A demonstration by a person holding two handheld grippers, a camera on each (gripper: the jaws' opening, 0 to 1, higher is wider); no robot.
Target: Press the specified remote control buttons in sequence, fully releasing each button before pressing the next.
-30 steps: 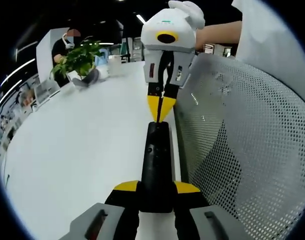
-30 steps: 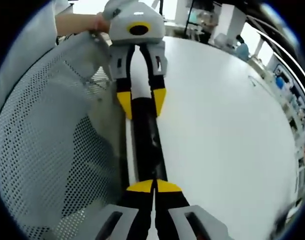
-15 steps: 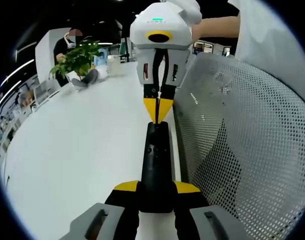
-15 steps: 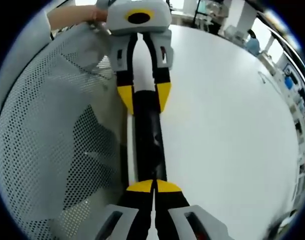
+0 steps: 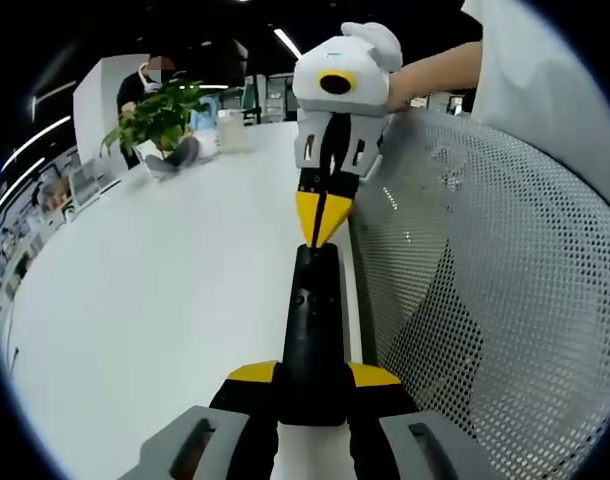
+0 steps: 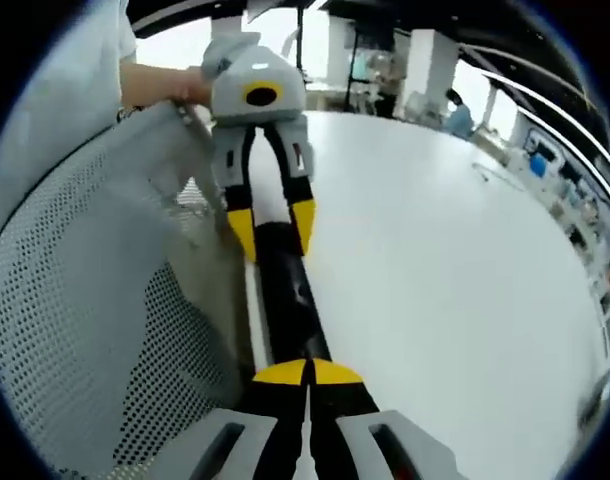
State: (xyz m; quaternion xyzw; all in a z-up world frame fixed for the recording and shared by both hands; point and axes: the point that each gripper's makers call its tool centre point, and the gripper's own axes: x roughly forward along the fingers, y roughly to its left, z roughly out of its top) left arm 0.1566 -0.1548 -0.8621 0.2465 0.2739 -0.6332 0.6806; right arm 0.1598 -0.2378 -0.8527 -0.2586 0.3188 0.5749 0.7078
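Left gripper [image 5: 313,385] clamps the near end of the black remote control [image 5: 313,320] while the right gripper [image 5: 322,228], tips pinched together, hovers at its far end, apparently between presses; next, lower onto the target button.

The remote [image 5: 313,330] has its near end hidden between the left tongs [image 5: 313,385]; its buttons are too small to tell apart; in the right gripper view the right tongs [image 6: 307,375] cover its near end [image 6: 285,310]; the desk [image 5: 155,300] is cut off at the picture's edge.
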